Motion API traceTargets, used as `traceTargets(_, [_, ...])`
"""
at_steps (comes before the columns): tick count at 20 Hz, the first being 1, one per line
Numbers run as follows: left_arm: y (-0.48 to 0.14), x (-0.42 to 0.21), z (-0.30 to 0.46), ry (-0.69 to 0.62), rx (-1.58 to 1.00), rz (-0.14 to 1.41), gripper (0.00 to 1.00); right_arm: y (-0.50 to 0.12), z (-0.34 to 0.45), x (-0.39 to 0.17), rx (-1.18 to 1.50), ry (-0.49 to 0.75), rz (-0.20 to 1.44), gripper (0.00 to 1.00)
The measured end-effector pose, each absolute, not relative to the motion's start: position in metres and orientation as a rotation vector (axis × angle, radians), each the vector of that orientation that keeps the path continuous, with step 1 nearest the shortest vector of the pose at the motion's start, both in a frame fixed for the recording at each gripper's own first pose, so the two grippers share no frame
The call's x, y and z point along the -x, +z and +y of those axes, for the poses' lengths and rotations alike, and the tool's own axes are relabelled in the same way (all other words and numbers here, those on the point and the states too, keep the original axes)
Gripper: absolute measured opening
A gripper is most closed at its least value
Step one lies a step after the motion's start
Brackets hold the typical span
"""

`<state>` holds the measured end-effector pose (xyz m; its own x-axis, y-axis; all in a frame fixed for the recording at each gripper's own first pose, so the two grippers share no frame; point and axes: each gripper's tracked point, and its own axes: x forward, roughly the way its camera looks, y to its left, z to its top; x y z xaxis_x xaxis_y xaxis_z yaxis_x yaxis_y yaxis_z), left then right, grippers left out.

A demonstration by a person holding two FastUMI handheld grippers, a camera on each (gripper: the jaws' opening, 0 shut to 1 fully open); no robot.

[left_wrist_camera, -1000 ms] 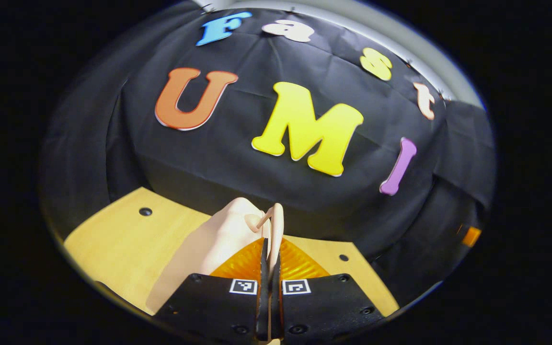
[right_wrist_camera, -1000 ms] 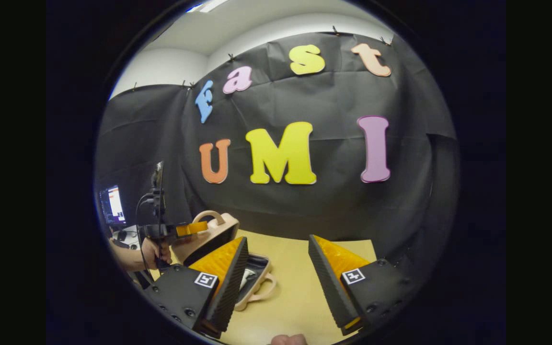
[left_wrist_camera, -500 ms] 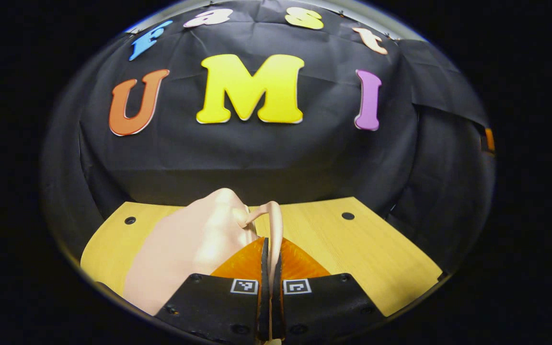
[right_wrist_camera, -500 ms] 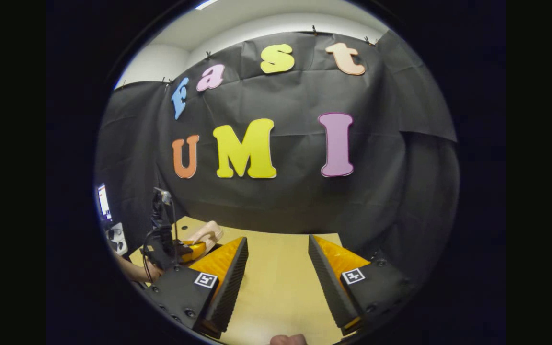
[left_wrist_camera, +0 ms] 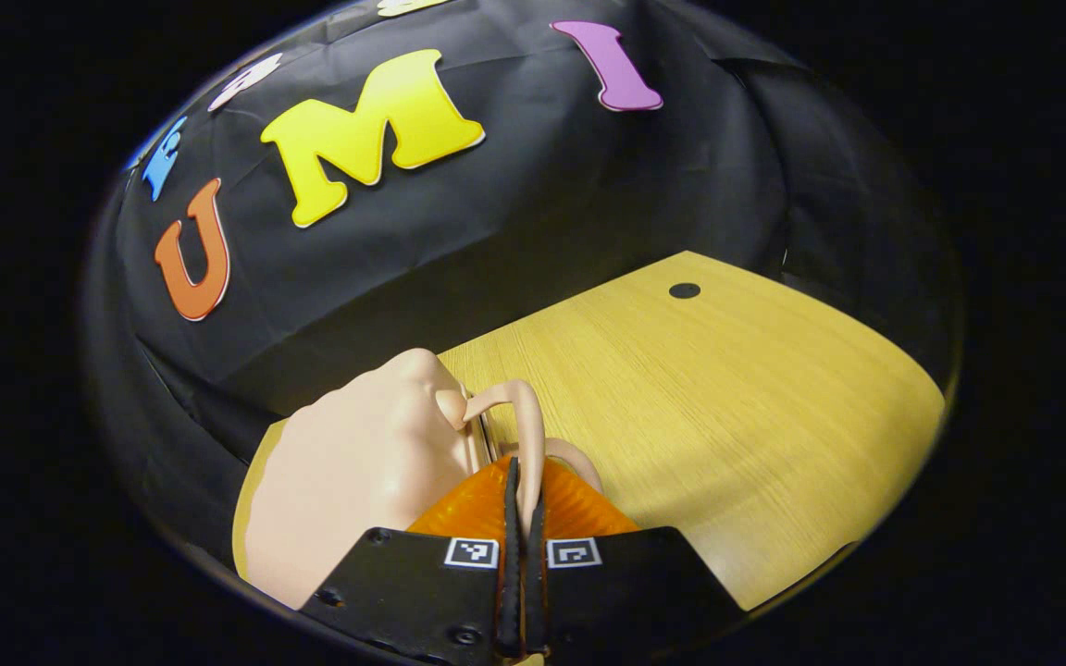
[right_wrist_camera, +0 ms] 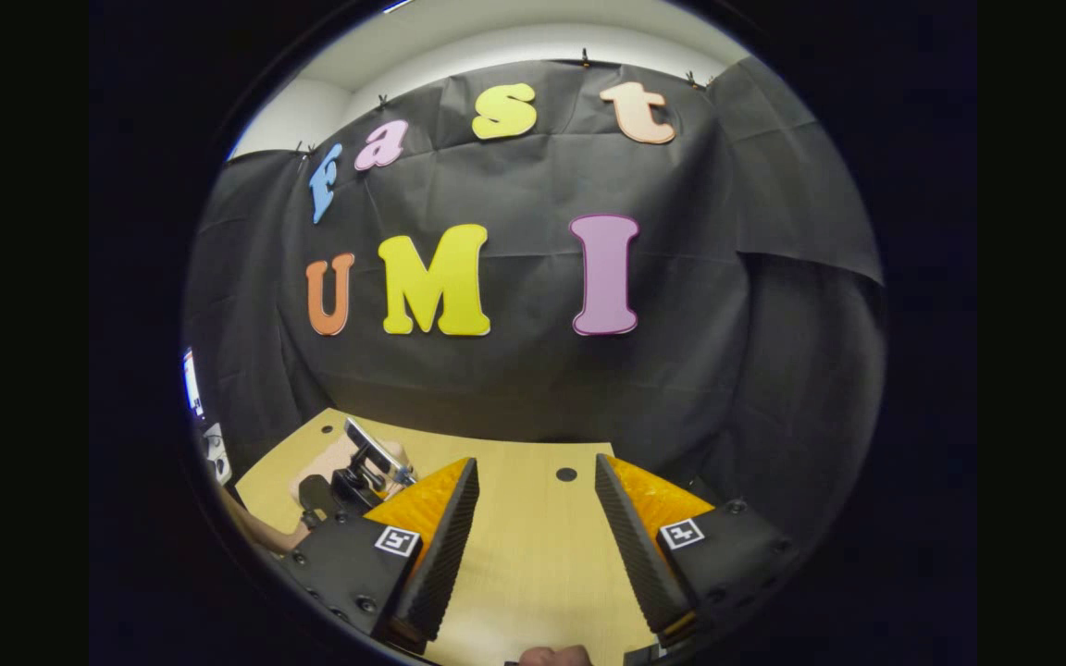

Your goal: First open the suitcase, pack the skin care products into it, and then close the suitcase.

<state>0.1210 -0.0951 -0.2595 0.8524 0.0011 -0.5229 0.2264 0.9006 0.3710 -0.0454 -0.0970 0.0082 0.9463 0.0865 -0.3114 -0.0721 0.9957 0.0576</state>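
Left gripper (left_wrist_camera: 521,518) is pinching the pale pink suitcase's (left_wrist_camera: 357,472) loop handle (left_wrist_camera: 519,416) at lower centre; right gripper (right_wrist_camera: 533,527) is hanging wide open, empty, farther off.

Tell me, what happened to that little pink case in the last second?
The small pale pink suitcase swung shut: a second ago its lid stood raised over the open lower half, now it lies down on the yellow wooden table. The left tongs stayed clamped on the lid's thin pink handle and carried it down. The right tongs stayed open and empty.
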Motion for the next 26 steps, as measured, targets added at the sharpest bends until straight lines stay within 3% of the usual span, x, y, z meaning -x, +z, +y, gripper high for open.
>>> traceTargets(10, [-0.287, -0.12, -0.107, -0.124, -0.688, 0.62, 0.09, 0.005, -0.103, 0.04, -0.064, 0.111, 0.326, 0.76])
traceTargets(14, [-0.292, -0.112, -0.111, -0.16, -0.646, 0.659, 0.17, -0.002, -0.104, 0.039, -0.067, 0.128, 0.334, 0.76])
traceTargets(16, [-0.292, -0.105, -0.117, -0.183, -0.615, 0.674, 0.29, -0.004, -0.104, 0.037, -0.083, 0.136, 0.331, 0.76])
traceTargets(18, [-0.286, -0.096, -0.121, -0.185, -0.577, 0.658, 0.47, -0.007, -0.099, 0.032, -0.095, 0.147, 0.327, 0.76])
traceTargets(19, [-0.279, -0.092, -0.125, -0.183, -0.556, 0.64, 0.71, -0.006, -0.098, 0.03, -0.094, 0.149, 0.319, 0.76])
traceTargets(21, [-0.261, -0.084, -0.129, -0.178, -0.457, 0.6, 0.89, -0.002, -0.092, 0.023, -0.108, 0.148, 0.298, 0.76])
traceTargets(23, [-0.229, -0.077, -0.141, -0.184, -0.236, 0.54, 0.9, 0.003, -0.082, 0.015, -0.116, 0.147, 0.277, 0.8])
traceTargets(24, [-0.205, -0.073, -0.14, -0.17, -0.138, 0.505, 0.9, 0.006, -0.077, 0.013, -0.116, 0.147, 0.269, 0.76])
traceTargets(26, [-0.149, -0.073, -0.13, -0.131, -0.012, 0.407, 0.92, 0.014, -0.063, 0.008, -0.117, 0.168, 0.246, 0.76])
